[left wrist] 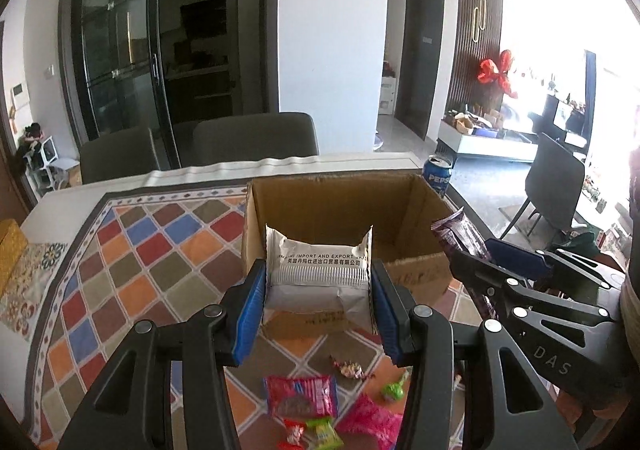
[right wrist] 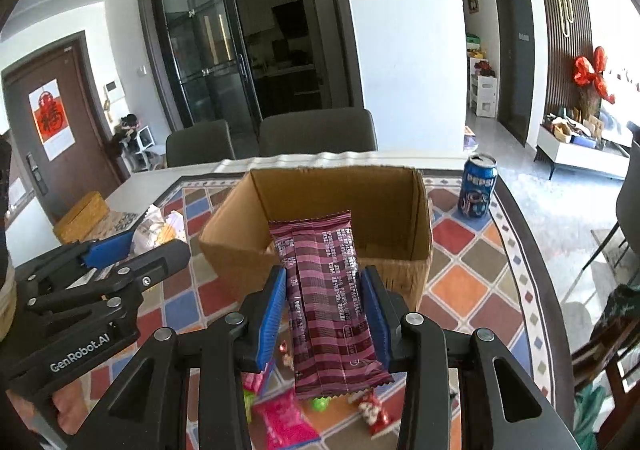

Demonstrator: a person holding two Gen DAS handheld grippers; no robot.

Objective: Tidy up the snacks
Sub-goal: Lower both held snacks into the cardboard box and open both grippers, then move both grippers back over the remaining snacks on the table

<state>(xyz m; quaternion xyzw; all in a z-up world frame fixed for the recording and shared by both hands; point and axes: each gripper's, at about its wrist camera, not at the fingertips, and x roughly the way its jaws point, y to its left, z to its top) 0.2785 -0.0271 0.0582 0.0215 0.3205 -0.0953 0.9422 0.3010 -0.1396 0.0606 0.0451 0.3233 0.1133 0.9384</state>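
While the white packet [left wrist: 316, 274] is being clamped by the left gripper [left wrist: 318, 290], the purple packet [right wrist: 330, 302] is being clamped in the right gripper's [right wrist: 325, 310] jaws; a red-papered door [right wrist: 50, 122] is being shown only rightward.

- Open brown cardboard box [right wrist: 320, 206] stands on the multicoloured diamond-patterned tablecloth [right wrist: 472, 270].
- Blue Pepsi can [right wrist: 478, 186] stands upright to the box's right, apart from it.
- Small wrapped candies and pink packets [left wrist: 304, 398] lie before the box (nearest the cameras).
- Two grey chairs [right wrist: 316, 130] stand behind the table.
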